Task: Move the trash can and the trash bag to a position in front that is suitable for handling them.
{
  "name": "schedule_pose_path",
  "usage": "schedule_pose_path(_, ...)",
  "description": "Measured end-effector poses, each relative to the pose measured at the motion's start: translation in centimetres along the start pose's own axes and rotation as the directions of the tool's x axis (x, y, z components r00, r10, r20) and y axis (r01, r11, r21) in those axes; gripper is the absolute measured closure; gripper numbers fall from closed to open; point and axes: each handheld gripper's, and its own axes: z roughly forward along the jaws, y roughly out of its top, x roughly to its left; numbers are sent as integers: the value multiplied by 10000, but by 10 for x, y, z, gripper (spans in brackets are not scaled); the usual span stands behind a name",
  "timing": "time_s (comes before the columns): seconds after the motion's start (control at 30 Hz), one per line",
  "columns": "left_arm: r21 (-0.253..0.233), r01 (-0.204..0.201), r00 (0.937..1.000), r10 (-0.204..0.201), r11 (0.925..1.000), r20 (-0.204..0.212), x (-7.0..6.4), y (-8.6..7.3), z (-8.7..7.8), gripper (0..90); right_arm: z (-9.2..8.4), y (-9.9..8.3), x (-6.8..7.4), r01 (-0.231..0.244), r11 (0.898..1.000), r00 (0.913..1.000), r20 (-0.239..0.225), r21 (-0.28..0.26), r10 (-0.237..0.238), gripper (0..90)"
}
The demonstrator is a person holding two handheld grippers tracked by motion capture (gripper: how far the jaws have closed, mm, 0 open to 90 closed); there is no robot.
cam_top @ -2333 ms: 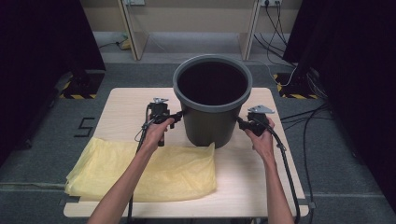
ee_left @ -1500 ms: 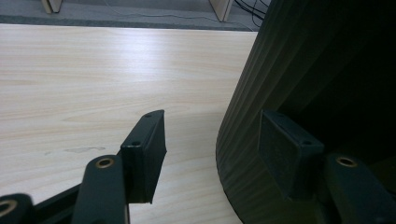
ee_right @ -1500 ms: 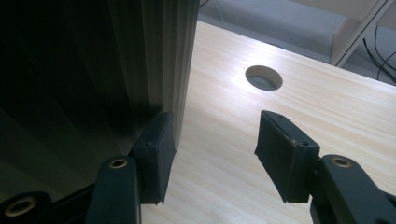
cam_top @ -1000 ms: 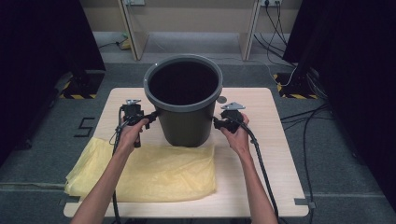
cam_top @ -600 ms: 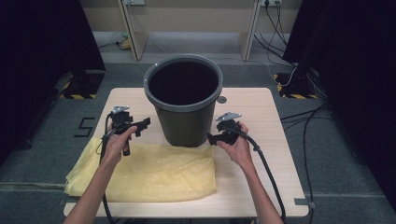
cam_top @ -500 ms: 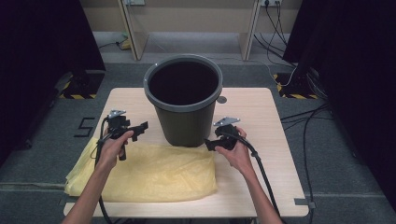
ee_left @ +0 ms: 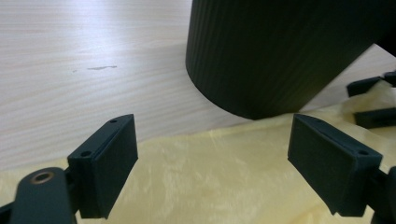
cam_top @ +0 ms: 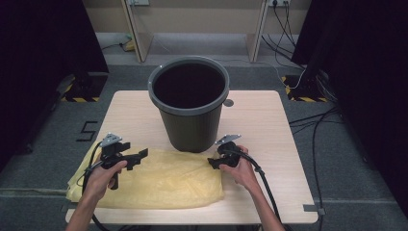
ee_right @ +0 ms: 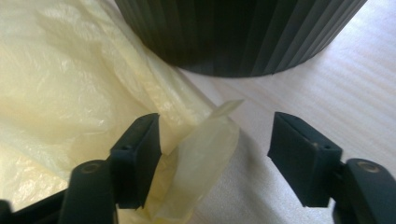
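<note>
A light wooden table (cam_top: 269, 125) stands on grey carpet floor (cam_top: 356, 159). A small round grey disc (cam_top: 228, 102) lies on its far part. On the floor to the left is a black figure five (cam_top: 87, 131). Yellow-and-black striped tape (cam_top: 81, 99) marks the far left; black cables (cam_top: 317, 115) trail on the right. Pale wooden posts (cam_top: 134, 29) stand far back.

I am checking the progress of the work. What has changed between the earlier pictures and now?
Both grippers let go of the bin after shifting it left, then drew back toward the person. The left gripper and the right gripper now hover open over the yellow bag; the right's jaws have just been closing. The bag stayed flat.
</note>
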Motion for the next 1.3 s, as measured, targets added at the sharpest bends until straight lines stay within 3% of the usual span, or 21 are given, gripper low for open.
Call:
schedule_pose_path(0.2,-11,-74,9999,74,10000,72,0,-13,-11,155,8,-8,0,123,9999,9999,110,40,-123,497)
schedule_pose_path(0.47,-16,-95,9999,95,10000,74,1,-27,-22,155,1,-20,-5,277,9995,9991,323,-137,-273,636)
schedule_pose_path(0.87,379,-217,9997,219,9990,-59,7,-39,-24,155,-55,-82,-45,-636,9976,9916,1111,-258,661,639)
schedule_pose_path(1.0,458,-190,9997,198,9988,-163,10,-42,-24,155,-79,-108,-63,-1068,9938,9831,1462,-317,1103,636)
schedule_pose_path(1.2,628,-115,9996,131,9980,-250,16,-48,-21,155,-108,-141,-83,-1826,9819,9611,2011,-506,1891,631)
schedule_pose_path(1.3,756,-69,9995,91,9971,-291,20,-53,-19,155,-121,-154,-90,-1802,9828,9516,2456,-409,1847,626)
